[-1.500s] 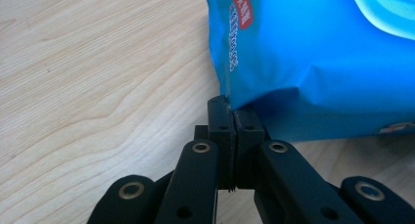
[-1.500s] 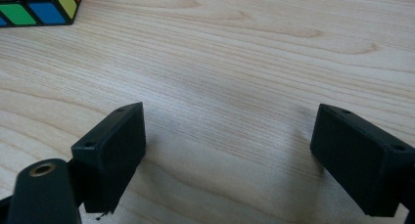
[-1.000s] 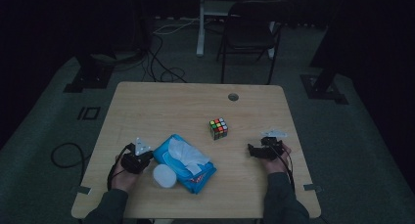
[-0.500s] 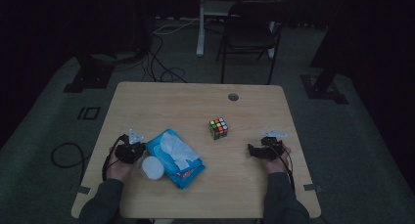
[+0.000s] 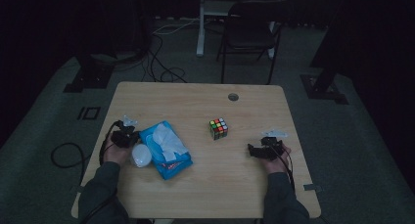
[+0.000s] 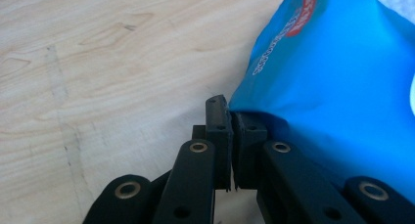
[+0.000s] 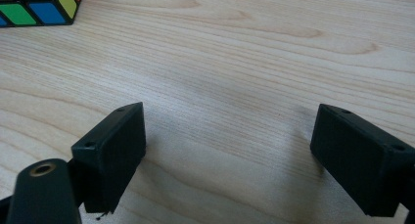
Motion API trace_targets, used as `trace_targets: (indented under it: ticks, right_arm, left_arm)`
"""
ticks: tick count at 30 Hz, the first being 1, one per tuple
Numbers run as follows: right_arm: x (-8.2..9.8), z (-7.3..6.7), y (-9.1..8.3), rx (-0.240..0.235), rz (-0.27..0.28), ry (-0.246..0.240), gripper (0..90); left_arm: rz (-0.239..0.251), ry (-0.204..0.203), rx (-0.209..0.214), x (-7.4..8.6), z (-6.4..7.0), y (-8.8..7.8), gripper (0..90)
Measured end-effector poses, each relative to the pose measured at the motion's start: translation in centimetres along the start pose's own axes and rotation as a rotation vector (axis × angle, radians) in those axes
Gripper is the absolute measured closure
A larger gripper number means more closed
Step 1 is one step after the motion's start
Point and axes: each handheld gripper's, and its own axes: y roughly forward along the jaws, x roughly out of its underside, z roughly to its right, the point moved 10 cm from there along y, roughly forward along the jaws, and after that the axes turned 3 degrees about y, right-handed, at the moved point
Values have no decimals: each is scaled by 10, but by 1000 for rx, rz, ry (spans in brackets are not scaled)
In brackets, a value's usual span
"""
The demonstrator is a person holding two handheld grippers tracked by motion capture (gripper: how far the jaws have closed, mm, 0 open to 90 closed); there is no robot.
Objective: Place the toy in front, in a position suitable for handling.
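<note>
Left gripper view has the left tongs (image 6: 230, 136) pinching the blue wipes pack (image 6: 337, 87) by its edge, at the desk's (image 5: 195, 99) eight o'clock. The right tongs (image 7: 230, 150) rest spread at four o'clock. That thin pinch could slip and drop the pack, I'd say.

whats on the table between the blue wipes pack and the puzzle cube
Nothing: in the high view, the stretch of table between the blue wipes pack and the puzzle cube is bare wood.
</note>
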Motion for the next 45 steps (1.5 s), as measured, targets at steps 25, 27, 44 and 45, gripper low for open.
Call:
trace_targets:
  ticks: [25, 27, 44, 45]
  right_arm:
    - [0, 0, 0, 0, 1, -2, 132]
    - [0, 0, 0, 0, 1, -2, 132]
    - [0, 0, 0, 0, 1, -2, 132]
    - [0, 0, 0, 0, 1, -3, 132]
  left_arm:
    - [140, -63, -52, -13, 19, -57, 706]
    - [151, -52, -38, -17, 26, -61, 705]
    - [164, 121, 170, -36, 123, -65, 709]
    - [160, 150, 202, -37, 140, -65, 715]
